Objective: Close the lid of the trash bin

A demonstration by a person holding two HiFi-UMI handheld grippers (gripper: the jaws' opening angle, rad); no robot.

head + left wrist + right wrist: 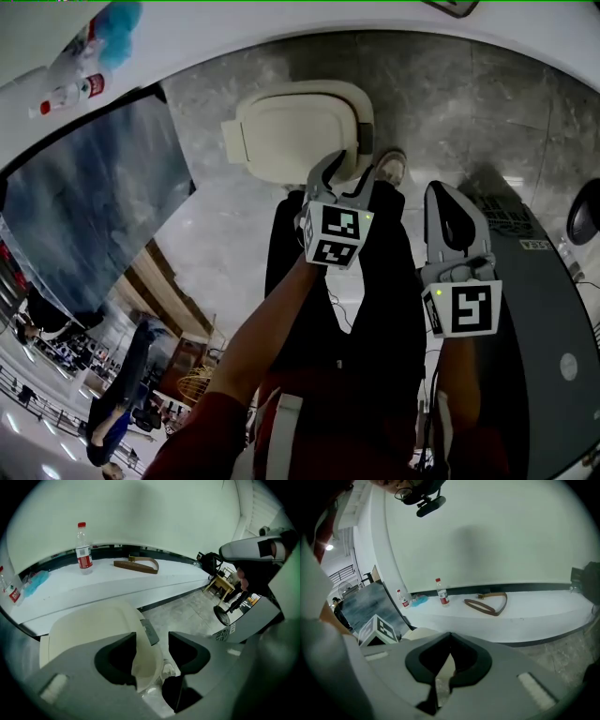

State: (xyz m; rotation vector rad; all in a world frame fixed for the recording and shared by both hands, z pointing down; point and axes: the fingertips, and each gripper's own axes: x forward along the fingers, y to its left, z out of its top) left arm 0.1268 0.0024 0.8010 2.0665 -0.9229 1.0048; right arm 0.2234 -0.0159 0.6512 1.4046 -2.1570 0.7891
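Note:
A cream trash bin (295, 131) stands on the grey marble floor at the top centre of the head view. Its pale lid (91, 630) fills the lower left of the left gripper view, with a grey latch (149, 632) at its edge. How far the lid stands I cannot tell. My left gripper (345, 173) hangs over the bin's near edge, open. In its own view its tips (152, 644) straddle the cream rim, and contact is unclear. My right gripper (445, 192) hangs to the right of the bin, shut with its tips (449, 637) meeting on nothing.
A white ledge (117, 583) behind the bin carries a water bottle (84, 549), a brown strap (137, 565), a blue cloth (35, 582) and a second bottle (11, 592). A grey cabinet (544, 319) stands at the right, a dark panel (84, 197) at the left. The person's shoe (391, 167) is beside the bin.

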